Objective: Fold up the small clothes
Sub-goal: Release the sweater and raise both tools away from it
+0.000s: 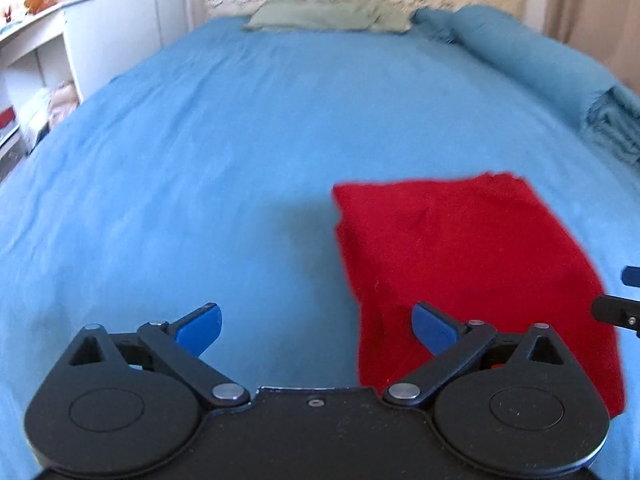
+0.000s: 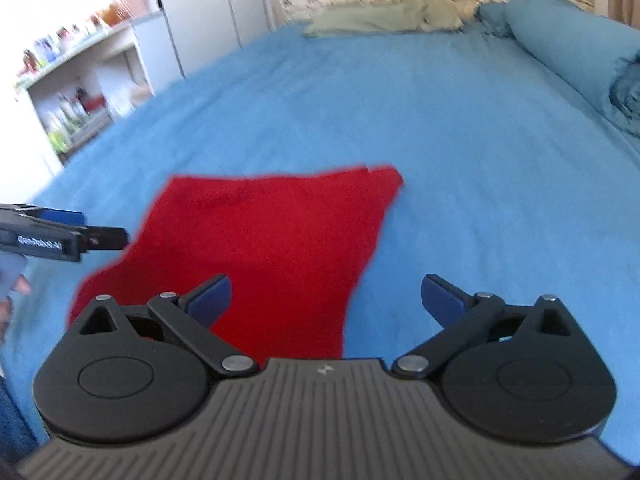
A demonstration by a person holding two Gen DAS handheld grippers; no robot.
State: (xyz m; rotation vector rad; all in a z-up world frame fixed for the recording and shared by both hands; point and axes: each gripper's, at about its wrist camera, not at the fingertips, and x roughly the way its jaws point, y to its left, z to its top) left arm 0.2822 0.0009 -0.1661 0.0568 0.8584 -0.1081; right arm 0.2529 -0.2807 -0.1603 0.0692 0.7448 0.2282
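A red garment lies flat on the blue bed sheet, folded into a rough rectangle. In the left wrist view it sits to the right of centre. My left gripper is open and empty, hovering over the garment's left edge. In the right wrist view the garment lies left of centre. My right gripper is open and empty above the garment's right edge. The left gripper also shows at the left edge of the right wrist view, and the right gripper's tip shows at the right edge of the left wrist view.
A green pillow and a rolled blue blanket lie at the head of the bed. White shelves with small items stand on the left beside a white wardrobe.
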